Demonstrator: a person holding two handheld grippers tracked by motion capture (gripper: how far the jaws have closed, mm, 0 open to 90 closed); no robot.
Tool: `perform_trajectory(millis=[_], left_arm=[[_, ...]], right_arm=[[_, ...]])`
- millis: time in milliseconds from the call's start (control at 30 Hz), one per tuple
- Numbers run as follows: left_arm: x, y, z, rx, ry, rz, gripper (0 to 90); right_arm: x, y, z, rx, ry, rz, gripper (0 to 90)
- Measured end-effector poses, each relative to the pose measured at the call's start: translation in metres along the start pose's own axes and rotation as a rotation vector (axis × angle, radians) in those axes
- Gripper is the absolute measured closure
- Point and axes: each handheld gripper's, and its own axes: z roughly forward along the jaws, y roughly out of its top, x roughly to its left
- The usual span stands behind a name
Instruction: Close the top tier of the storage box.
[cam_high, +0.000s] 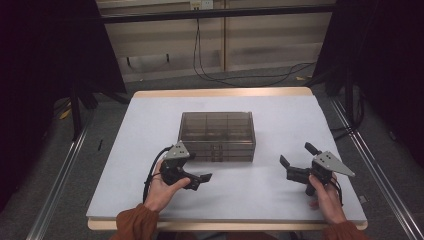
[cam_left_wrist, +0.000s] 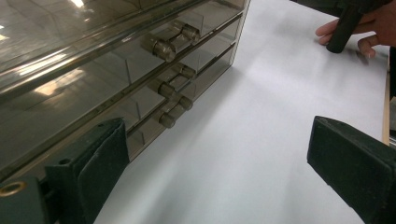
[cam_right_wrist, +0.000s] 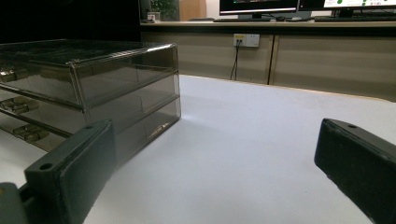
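Observation:
A smoky see-through drawer box (cam_high: 217, 135) with three stacked drawers stands in the middle of the white table top (cam_high: 280, 120). My left gripper (cam_high: 197, 167) is at the box's front left corner, open with nothing between its jaws. In the left gripper view the box (cam_left_wrist: 84, 70) is close on the left, its round drawer knobs (cam_left_wrist: 163, 46) facing the gap of my left gripper (cam_left_wrist: 219, 140). My right gripper (cam_high: 297, 155) is held open to the right of the box, apart from it. In the right gripper view, my right gripper (cam_right_wrist: 217, 140) is empty and the box (cam_right_wrist: 102, 88) stands at left.
The table's wooden rim (cam_high: 220, 92) runs along the far side. Black curtains (cam_high: 45, 60) hang at both sides, cables (cam_high: 235, 77) lie on the floor behind, and metal rails (cam_high: 60, 175) flank the table. A hand (cam_left_wrist: 369, 28) holds the other gripper at the far right.

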Motion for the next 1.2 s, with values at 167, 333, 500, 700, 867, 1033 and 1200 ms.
perform_trajectory(millis=[167,333,500,700,867,1033,1200], left_arm=[[0.002,-0.001,-0.009,-0.014,-0.021,-0.007,3.6],[0.006,-0.003,-0.020,0.004,0.024,-0.004,3.6],[0.009,-0.008,-0.032,0.012,0.045,0.000,3.7],[0.014,-0.021,-0.043,0.015,0.074,-0.021,3.7],[0.019,-0.030,-0.052,0.010,0.098,-0.044,3.7],[0.023,-0.036,-0.063,-0.013,0.124,-0.057,3.6],[0.026,-0.041,-0.072,-0.027,0.170,-0.065,3.4]], right_arm=[[0.001,0.000,0.000,0.001,-0.004,0.003,0.0],[0.001,0.000,0.000,0.002,-0.006,0.003,0.0],[0.001,0.000,0.000,0.000,-0.006,0.001,0.0],[0.001,0.000,0.000,0.000,-0.004,0.000,0.0],[0.001,0.000,0.000,0.001,-0.004,-0.001,0.0],[0.001,0.000,0.000,0.002,-0.004,0.000,0.0],[0.001,0.000,0.000,0.001,-0.003,-0.001,0.0]])
